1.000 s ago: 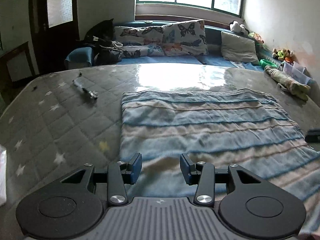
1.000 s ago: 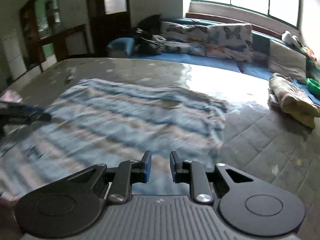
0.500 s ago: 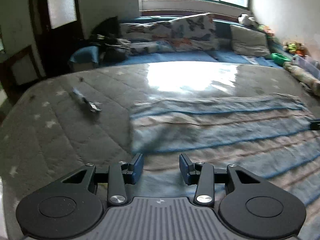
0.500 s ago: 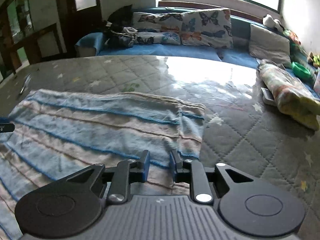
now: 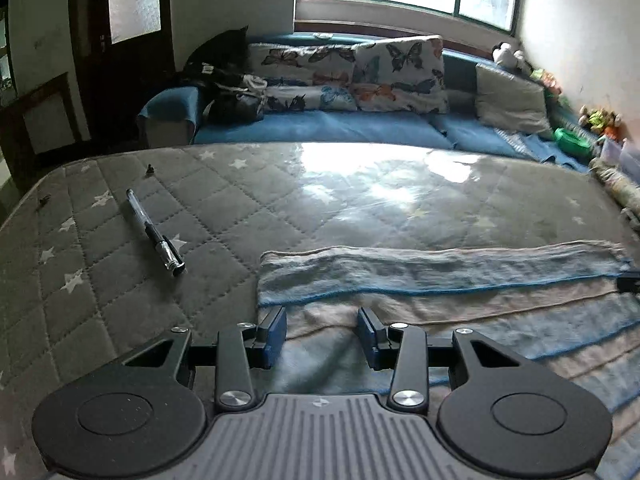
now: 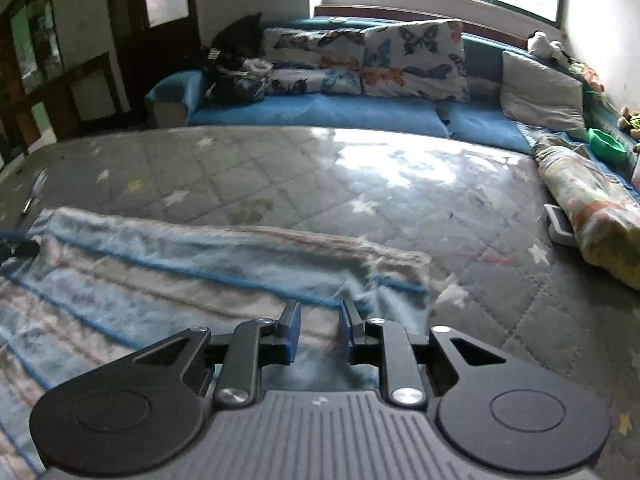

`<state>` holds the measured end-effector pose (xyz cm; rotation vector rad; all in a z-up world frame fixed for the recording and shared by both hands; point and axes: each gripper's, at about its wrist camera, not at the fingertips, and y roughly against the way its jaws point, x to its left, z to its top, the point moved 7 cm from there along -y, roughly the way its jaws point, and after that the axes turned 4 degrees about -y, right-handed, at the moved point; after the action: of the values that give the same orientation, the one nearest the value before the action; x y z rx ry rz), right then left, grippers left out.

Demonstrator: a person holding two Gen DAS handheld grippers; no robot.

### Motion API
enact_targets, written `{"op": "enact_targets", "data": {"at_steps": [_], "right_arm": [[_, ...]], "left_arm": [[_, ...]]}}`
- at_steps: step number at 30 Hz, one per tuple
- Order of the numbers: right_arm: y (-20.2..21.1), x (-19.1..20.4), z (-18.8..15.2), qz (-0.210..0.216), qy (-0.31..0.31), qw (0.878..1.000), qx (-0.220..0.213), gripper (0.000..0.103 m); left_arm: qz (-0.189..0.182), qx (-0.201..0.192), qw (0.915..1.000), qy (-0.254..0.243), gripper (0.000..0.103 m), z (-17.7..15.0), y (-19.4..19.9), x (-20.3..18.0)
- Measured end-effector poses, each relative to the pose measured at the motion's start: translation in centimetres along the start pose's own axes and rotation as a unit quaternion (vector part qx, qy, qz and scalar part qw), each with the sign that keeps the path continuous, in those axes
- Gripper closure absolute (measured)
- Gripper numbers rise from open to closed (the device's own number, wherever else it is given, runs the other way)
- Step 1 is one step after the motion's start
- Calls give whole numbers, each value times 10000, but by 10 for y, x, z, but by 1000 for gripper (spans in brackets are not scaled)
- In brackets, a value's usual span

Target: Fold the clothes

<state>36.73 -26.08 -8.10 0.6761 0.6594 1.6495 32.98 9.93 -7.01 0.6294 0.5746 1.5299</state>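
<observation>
A blue and beige striped cloth [image 5: 460, 292] lies flat on the grey quilted mattress [image 5: 320, 200]. My left gripper [image 5: 322, 330] is open and empty, low over the cloth near its far left corner. In the right wrist view the same cloth [image 6: 180, 264] spreads to the left. My right gripper [image 6: 319, 322] is open with a narrow gap, empty, low over the cloth near its far right corner. The tip of the right gripper shows at the right edge of the left wrist view [image 5: 630, 282].
A pen [image 5: 154, 234] lies on the mattress left of the cloth. A rolled patterned blanket [image 6: 592, 216] and a small white object [image 6: 560, 226] lie at the right edge. Behind is a blue sofa [image 5: 340, 128] with butterfly pillows [image 5: 400, 76] and a black bag [image 5: 228, 88].
Both grippers have moved forward over the cloth toward its far edge, which now lies just ahead of the fingertips. Both stay open.
</observation>
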Motion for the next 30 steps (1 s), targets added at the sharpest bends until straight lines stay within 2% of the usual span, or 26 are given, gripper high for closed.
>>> {"op": "enact_targets", "data": {"at_steps": [7, 10, 12, 13, 17, 19, 30], "right_arm": [[-6, -13, 7, -57, -105, 9999, 14, 90], [-1, -10, 5, -37, -75, 10000, 8, 87], [7, -5, 3, 31, 18, 10000, 19, 78], [13, -1, 0, 84, 94, 9999, 20, 77], [36, 14, -16, 270, 345, 9990, 92, 70], [45, 19, -26, 309, 432, 9985, 141, 70], [99, 47, -95, 416, 1073, 9928, 342, 62]], "left_arm": [[279, -26, 9996, 52, 58, 6, -10, 11], [282, -18, 9996, 44, 58, 5, -5, 9], [274, -21, 9996, -3, 59, 4, 0, 6], [261, -25, 9997, -24, 59, 5, 3, 3], [95, -62, 9998, -188, 57, -2, 24, -12], [-6, -55, 9997, -241, 54, -10, 35, -21], [-557, -69, 9959, -705, 47, -76, 110, -72]]}}
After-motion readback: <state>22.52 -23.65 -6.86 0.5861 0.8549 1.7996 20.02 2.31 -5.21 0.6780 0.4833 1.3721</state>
